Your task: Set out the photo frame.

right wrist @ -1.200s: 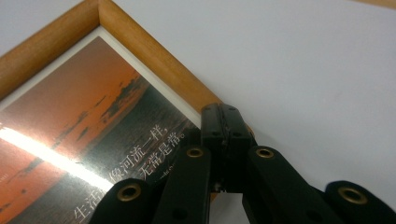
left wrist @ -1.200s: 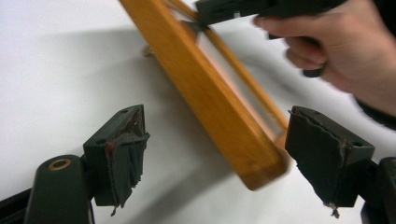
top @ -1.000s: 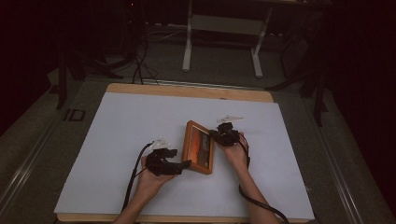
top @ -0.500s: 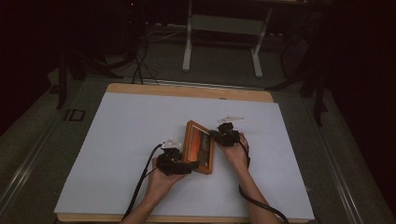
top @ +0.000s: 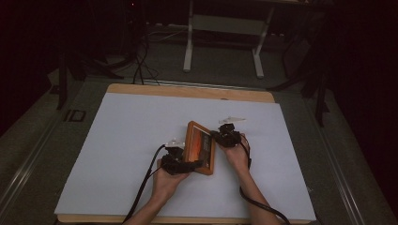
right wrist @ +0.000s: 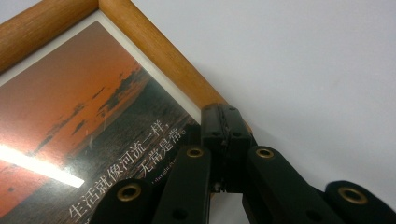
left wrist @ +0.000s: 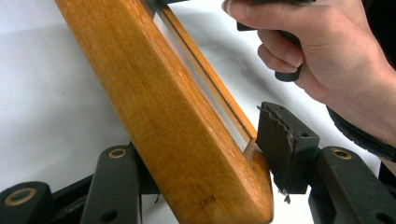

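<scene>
While R gripper (right wrist: 223, 140) clamps frame (top: 199, 146), L fingers (left wrist: 284, 144) closing round it.

wooden frame (left wrist: 177, 140) between jaws | right pad (left wrist: 280, 144) touching | jaws just closing

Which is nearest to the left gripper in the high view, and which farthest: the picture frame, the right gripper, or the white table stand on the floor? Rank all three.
Measured from the left gripper:
1. Picture frame: between its jaws, at the near corner.
2. Right gripper: across the frame, at its right edge.
3. White table stand: on the floor beyond the table's far edge.
</scene>
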`<action>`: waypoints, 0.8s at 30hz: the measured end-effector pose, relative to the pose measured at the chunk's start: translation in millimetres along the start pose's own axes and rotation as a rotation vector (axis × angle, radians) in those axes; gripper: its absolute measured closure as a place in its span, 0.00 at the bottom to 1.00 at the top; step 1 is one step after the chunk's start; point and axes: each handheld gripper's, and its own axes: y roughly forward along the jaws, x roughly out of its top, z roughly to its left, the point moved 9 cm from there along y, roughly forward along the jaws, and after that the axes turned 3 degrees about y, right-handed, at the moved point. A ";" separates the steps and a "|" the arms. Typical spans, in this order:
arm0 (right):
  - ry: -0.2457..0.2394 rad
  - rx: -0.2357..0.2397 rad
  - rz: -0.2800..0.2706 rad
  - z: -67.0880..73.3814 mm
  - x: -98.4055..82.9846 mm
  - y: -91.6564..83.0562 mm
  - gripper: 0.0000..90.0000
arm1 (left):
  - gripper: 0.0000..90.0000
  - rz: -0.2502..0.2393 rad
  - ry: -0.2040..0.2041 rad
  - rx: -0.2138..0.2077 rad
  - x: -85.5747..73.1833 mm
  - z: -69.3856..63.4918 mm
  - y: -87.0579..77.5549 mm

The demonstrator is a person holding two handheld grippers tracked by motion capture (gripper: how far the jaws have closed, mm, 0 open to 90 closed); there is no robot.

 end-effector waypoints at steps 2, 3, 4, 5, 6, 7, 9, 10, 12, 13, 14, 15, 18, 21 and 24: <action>0.000 0.002 -0.002 -0.2 -0.1 -0.1 1.00 | 0.53 0.002 -0.006 -0.002 0.0 0.1 -0.1; 0.000 0.001 -0.002 -0.1 -0.1 -0.1 1.00 | 0.53 0.003 -0.008 -0.004 0.0 0.1 -0.1; -0.002 0.001 -0.002 -0.1 0.0 -0.1 1.00 | 0.53 0.001 -0.013 -0.006 0.1 0.2 0.0; -0.002 0.001 -0.002 -0.1 0.0 -0.1 1.00 | 0.54 0.001 -0.013 -0.006 0.1 0.2 0.0; -0.003 0.003 0.000 -0.1 0.0 -0.5 1.00 | 0.54 0.004 -0.019 -0.011 0.1 0.6 0.0; -0.004 0.004 0.000 0.0 0.0 -0.7 1.00 | 0.54 0.005 -0.021 -0.013 0.0 0.8 -0.1; -0.007 0.000 0.004 0.0 0.0 -1.4 1.00 | 0.55 0.003 -0.027 -0.016 0.2 1.1 0.1; -0.007 0.000 0.004 0.0 0.0 -1.4 1.00 | 0.56 0.003 -0.027 -0.016 0.2 1.1 0.1; -0.014 -0.003 0.002 -0.8 1.5 -4.1 1.00 | 0.57 -0.003 -0.041 -0.030 1.8 2.4 0.5; -0.016 -0.004 0.002 -1.3 2.0 -5.1 1.00 | 0.58 -0.002 -0.043 -0.034 2.2 2.8 0.6; -0.020 -0.006 0.001 -1.9 2.5 -6.3 1.00 | 0.58 -0.004 -0.047 -0.033 2.7 2.8 0.7; -0.022 -0.007 0.000 -2.5 2.9 -7.6 1.00 | 0.59 -0.004 -0.046 -0.033 2.9 2.8 0.7; -0.027 -0.010 -0.005 -4.7 3.9 -12.3 0.99 | 0.60 -0.004 -0.047 -0.033 3.5 2.7 0.8; -0.028 -0.011 -0.011 -6.4 4.5 -16.3 0.98 | 0.61 -0.006 -0.046 -0.034 4.3 2.8 1.0; -0.034 -0.019 -0.026 -11.5 6.4 -28.0 0.96 | 0.62 -0.016 -0.049 -0.030 6.4 0.8 1.8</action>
